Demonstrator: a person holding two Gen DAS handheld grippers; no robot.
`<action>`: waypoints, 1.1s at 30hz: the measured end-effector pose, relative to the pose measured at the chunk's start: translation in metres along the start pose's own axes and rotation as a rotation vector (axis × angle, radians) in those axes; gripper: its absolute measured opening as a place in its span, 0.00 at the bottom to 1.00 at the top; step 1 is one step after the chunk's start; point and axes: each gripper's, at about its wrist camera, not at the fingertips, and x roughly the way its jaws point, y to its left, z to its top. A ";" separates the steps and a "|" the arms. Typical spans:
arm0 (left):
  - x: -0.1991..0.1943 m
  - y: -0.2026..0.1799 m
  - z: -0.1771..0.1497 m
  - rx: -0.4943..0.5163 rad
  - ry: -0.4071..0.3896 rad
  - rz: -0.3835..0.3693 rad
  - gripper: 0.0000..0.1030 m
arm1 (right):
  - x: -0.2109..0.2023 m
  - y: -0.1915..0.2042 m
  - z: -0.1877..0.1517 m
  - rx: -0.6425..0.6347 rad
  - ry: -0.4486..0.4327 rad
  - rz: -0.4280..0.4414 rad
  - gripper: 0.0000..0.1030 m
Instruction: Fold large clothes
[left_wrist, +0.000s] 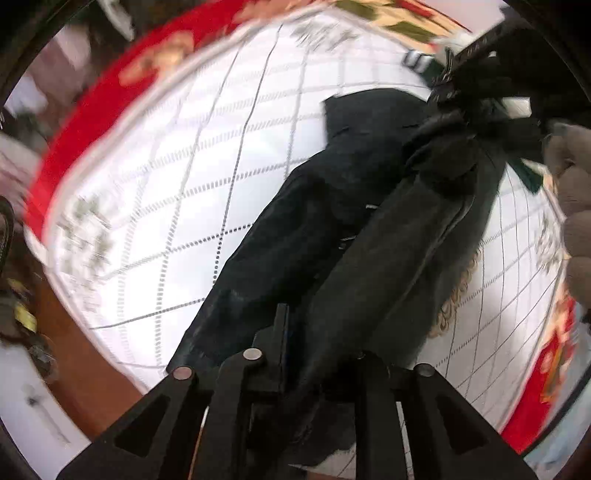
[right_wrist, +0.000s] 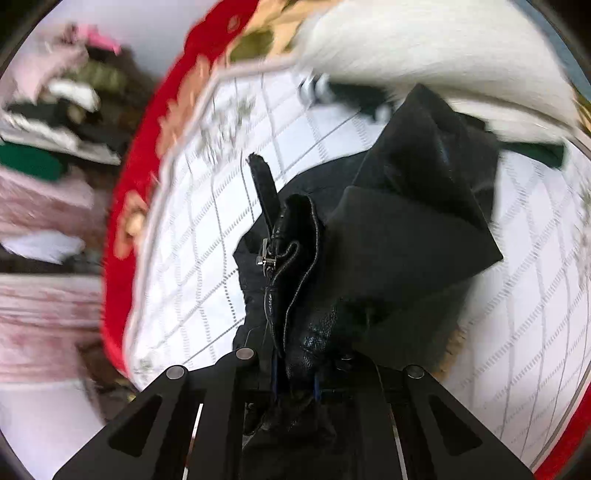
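Observation:
A black leather jacket (left_wrist: 332, 221) with a tan fleece lining hangs stretched above the white quilted bed cover (left_wrist: 184, 147). My left gripper (left_wrist: 314, 354) is shut on one edge of the jacket. My right gripper (right_wrist: 299, 365) is shut on another bunched edge of the jacket (right_wrist: 406, 229), near a metal zipper pull (right_wrist: 267, 258). In the left wrist view the right gripper (left_wrist: 491, 85) shows at the upper right, holding the far end of the jacket, with a gloved hand (left_wrist: 572, 206) beside it.
The bed cover has a red flowered border (left_wrist: 92, 110). A white fluffy garment (right_wrist: 424, 48) and a dark green garment (right_wrist: 535, 151) lie at the far side of the bed. A pile of clothes (right_wrist: 55, 110) lies beyond the bed's left edge.

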 end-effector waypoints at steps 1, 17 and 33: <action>0.011 0.012 0.005 -0.020 0.026 -0.013 0.19 | 0.017 0.006 0.005 0.005 0.030 -0.020 0.17; 0.023 0.031 0.018 -0.119 -0.035 0.077 0.95 | -0.027 -0.180 -0.026 0.263 -0.067 0.085 0.79; 0.037 -0.041 0.084 0.016 -0.107 0.212 0.95 | -0.044 -0.266 -0.060 0.394 -0.243 0.280 0.17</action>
